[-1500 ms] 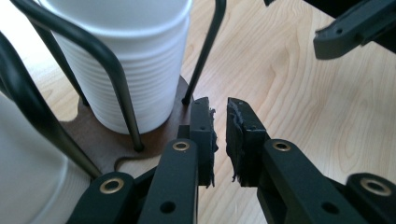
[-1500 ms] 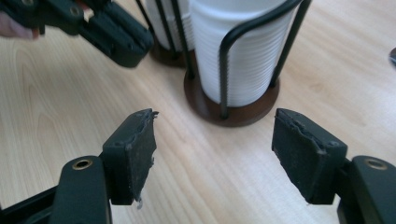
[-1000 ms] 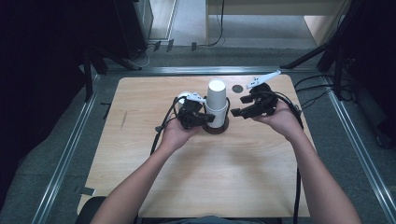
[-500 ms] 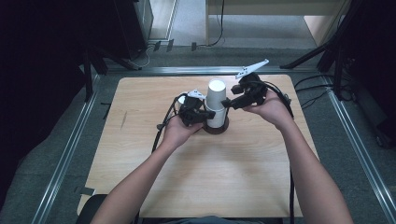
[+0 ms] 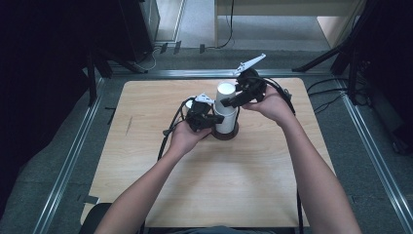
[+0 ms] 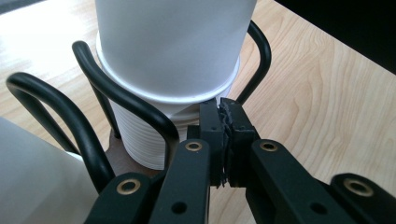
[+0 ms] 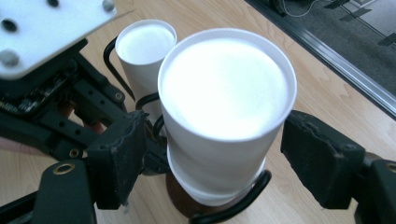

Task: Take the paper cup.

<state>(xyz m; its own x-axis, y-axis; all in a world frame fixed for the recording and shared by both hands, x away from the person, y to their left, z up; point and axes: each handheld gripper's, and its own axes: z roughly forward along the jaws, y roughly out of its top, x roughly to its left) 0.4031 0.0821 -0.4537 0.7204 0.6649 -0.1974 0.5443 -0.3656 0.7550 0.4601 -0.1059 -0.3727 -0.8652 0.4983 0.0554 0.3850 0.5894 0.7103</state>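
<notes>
Starting nearest the person: both forearms come up from the bottom of the high view onto the wooden table (image 5: 146,146), one gripper in each hand.

The left gripper (image 5: 210,118) sits low, right at the base of the stack of white cups (image 5: 225,109). In the left gripper view its jaws are pressed flat together with no gap, tips just under the rim of a cup (image 6: 173,51). Nothing I can make out is pinched between them, they're just closed and sitting against the ribbed lower cup and the black wire holder (image 6: 126,100) that loops around the stack.

The stack stands upright in that wire holder on a dark round base (image 5: 226,134), about mid-table, a bit toward the far edge.

The right gripper (image 5: 233,101) is higher up, level with the top cup (image 7: 229,102). In the right gripper view its jaws are spread wide, one pad on each side of the cup. The left pad (image 7: 116,154) looks right beside the cup wall or maybe just touching, can't tell. The right pad (image 7: 322,158) is clearly off it, so it's straddling, not gripping.

Behind that there's a second white cup (image 7: 144,51), upright, near the left gripper's body. Farther back are the table's far edge and the metal rail (image 5: 204,74).
</notes>
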